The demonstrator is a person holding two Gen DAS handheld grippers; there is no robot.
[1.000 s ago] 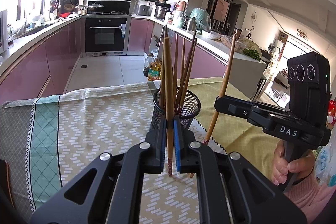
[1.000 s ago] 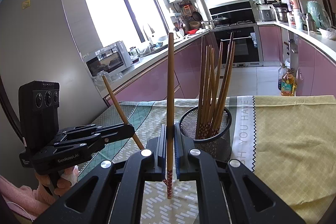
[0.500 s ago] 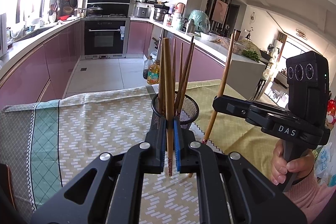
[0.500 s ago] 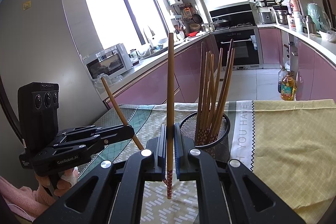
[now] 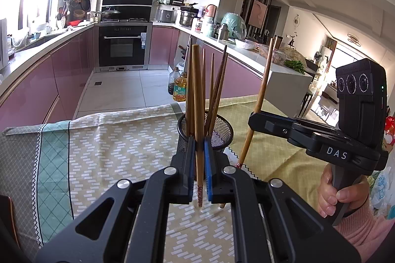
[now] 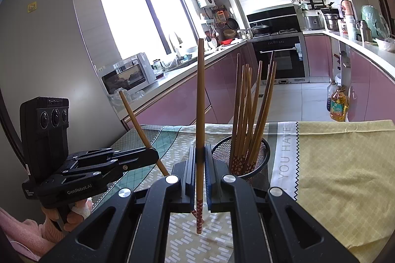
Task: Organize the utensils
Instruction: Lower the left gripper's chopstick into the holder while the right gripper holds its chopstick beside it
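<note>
With both claws clamped, I see left claw [image 5: 199, 159] gripping one chopstick [image 5: 197, 100], right claw [image 6: 200, 161] another chopstick [image 6: 200, 100], beside mesh holder [image 6: 259, 159].

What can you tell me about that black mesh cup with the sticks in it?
The black mesh cup is a round holder of fine wire mesh with a solid rim, see-through, standing upright on the patterned tablecloth. It holds a bundle of brown wooden chopsticks, red-patterned ends down, plain ends fanning upward and leaning on the rim. It stands just behind both held grippers; whether they touch it cannot be told.
</note>
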